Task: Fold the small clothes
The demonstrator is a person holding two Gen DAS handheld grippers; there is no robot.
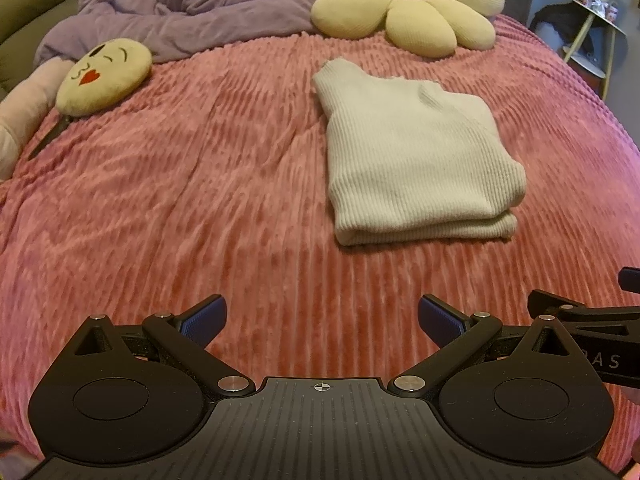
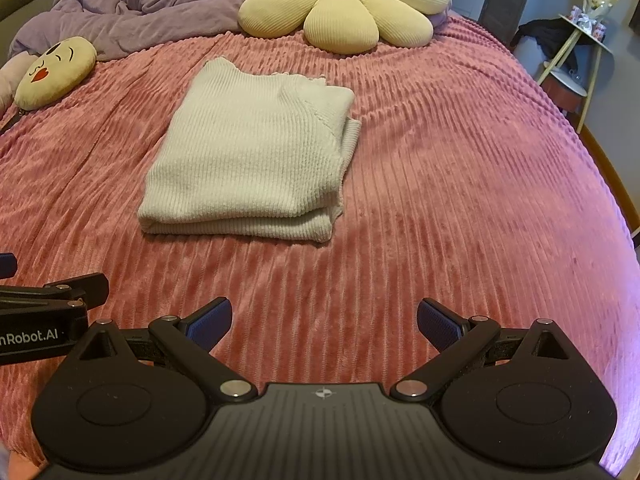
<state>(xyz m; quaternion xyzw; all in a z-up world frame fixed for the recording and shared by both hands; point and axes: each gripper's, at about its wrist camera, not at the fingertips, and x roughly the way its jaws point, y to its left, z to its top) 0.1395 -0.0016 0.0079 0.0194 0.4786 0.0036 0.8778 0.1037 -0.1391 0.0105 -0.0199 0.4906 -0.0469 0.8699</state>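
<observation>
Nearest in both views are the tools themselves. The left gripper (image 1: 322, 322) has its jaws spread wide and holds nothing; between its blue pads (image 1: 202, 320) only the blanket shows. The right gripper (image 2: 324, 322) is likewise wide apart and empty. They hover side by side over the near part of the bed, close together: each shows at the edge of the other's view.

Under and ahead of both lies the pink ribbed blanket (image 1: 160, 200), bare between the tools and the garment.

The sweater (image 2: 248, 152), cream and ribbed, lies flat on the blanket ahead of both grippers and well apart from them. It is already a doubled rectangle, with two layers showing at its near edge. Its long axis runs away from the tools, near edge to far edge. From the left gripper it lies ahead and to the right; from the right gripper, ahead and to the left, so it sits roughly between the two lines of sight. I judge neither hand clearly nearer. If another fold is wanted, the near edge is the one both tools would meet first.

Hard to make out: how the sleeves are tucked, and what the layers do on the far side. A bump near the far right corner may be a neckline or a fold; I cannot tell.

Beyond lie an emoji cushion (image 1: 104, 74), a flower cushion (image 2: 344, 4) and a purple duvet (image 1: 180, 4).
</observation>
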